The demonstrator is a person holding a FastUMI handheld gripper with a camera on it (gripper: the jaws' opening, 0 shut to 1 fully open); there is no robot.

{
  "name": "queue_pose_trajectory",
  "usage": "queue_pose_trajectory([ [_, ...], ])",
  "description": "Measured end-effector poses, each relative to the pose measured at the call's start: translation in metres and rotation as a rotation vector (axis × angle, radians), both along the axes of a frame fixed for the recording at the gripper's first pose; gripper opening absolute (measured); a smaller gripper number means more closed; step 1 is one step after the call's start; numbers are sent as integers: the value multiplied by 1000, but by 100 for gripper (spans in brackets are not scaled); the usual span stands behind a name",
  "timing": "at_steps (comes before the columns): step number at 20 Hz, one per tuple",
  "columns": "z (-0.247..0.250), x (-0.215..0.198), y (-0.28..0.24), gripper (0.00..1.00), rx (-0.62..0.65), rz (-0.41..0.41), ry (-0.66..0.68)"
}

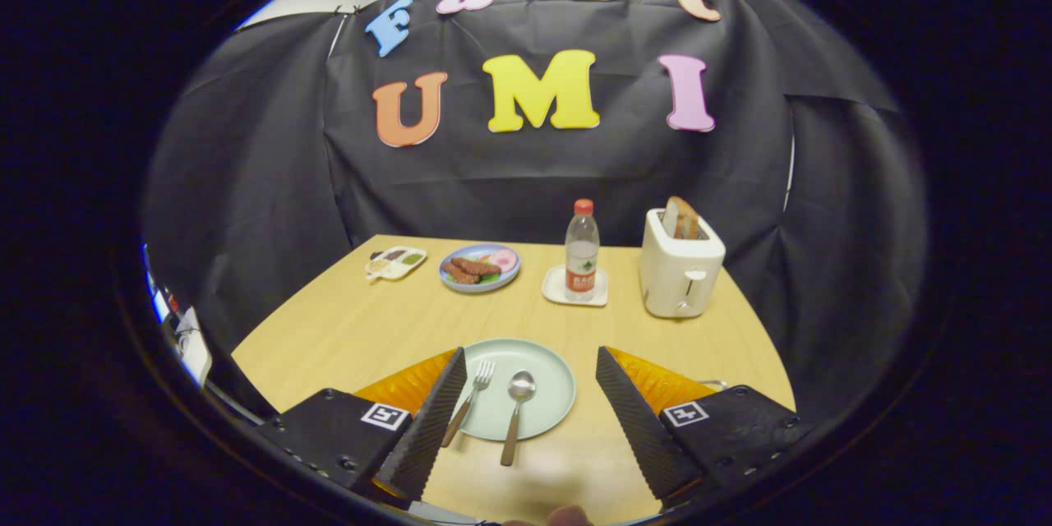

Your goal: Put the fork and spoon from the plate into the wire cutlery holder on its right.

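fork (470, 399) and spoon (514, 413) lie side by side on the pale green plate (549, 407), lower centre of the frame, heads pointing away, handles trailing over the near rim onto the wooden table (370, 329). fork to the left, spoon to the right, apart from each other. the fork's handle end sits just beside the left finger.

gripper (530, 415) hovers above the near side of the plate, jaws spread wide, nothing between the ribbed pads; both utensils fall within the gap.

handling, judged: both look like thin metal — light, rigid, smooth, likely to slip or pivot in the pads if pinched off-centre. they lie flat, so little to get under. best hold probably on the handle where it overhangs the rim, across its narrow width, spoon or fork one at a time.

wire cutlery holder: a thin metal edge (713, 384) peeks out behind the right finger, lower right; cannot tell if that is it.

further back: white toaster (680, 271) with bread at right, water bottle (581, 255) on a coaster, blue plate of food (480, 266), small divided dish (395, 262) upper left of the table.
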State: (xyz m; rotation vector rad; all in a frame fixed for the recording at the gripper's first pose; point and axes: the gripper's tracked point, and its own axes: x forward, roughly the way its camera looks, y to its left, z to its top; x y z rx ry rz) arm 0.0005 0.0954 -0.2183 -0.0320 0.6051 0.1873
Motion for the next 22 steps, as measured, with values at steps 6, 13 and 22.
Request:
queue_pose_trajectory([
  [6,-91,7,16,96,-83,-10,207],
  [13,-158,20,24,76,-155,-23,341],
  [22,-192,25,14,9,-189,-99,444],
])
